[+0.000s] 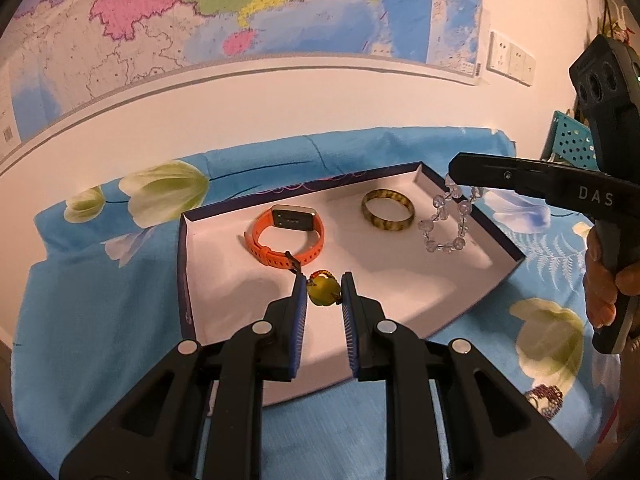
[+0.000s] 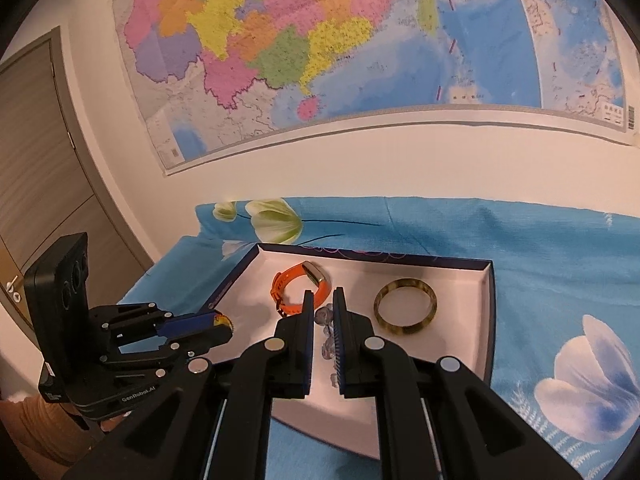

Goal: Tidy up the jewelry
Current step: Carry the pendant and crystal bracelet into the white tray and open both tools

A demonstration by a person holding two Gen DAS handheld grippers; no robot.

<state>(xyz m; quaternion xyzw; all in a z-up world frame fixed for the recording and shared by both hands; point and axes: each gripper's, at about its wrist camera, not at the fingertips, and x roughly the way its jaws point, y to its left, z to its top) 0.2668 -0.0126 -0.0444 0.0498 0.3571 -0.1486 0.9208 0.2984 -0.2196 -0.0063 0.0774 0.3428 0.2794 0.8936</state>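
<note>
Wall space behind the scene was filled by a large, brightly coloured paper map (image 2: 320, 60). Below it, a bright blue bedsheet printed with white and pale green tulips (image 1: 100, 300) covered the surface. On that sheet sat a shallow rectangular cardboard tray with a dark purple rim and white floor (image 1: 400, 280).

Two black handheld grippers reached over the tray. The left gripper (image 1: 324, 292) hovered above the tray's near edge, its blue-padded fingers (image 1: 299, 300) clenched on a small yellow-green bead pendant with reddish beads at its top (image 1: 322, 290). The right gripper (image 2: 320, 320) came in from the right side, its fingers pinched around a strand of a clear crystal bead bracelet (image 1: 448, 216); the loop hung down with its lower beads near the white floor at the tray's right end, though I could not tell whether they touched it.

Inside the tray, an orange silicone smartwatch with a dark rectangular face (image 1: 286, 236) lay left of centre. Just to its right, well apart from it, a mottled olive-and-brown bangle (image 1: 388, 210) lay flat, between the watch and the hanging crystal beads.
</note>
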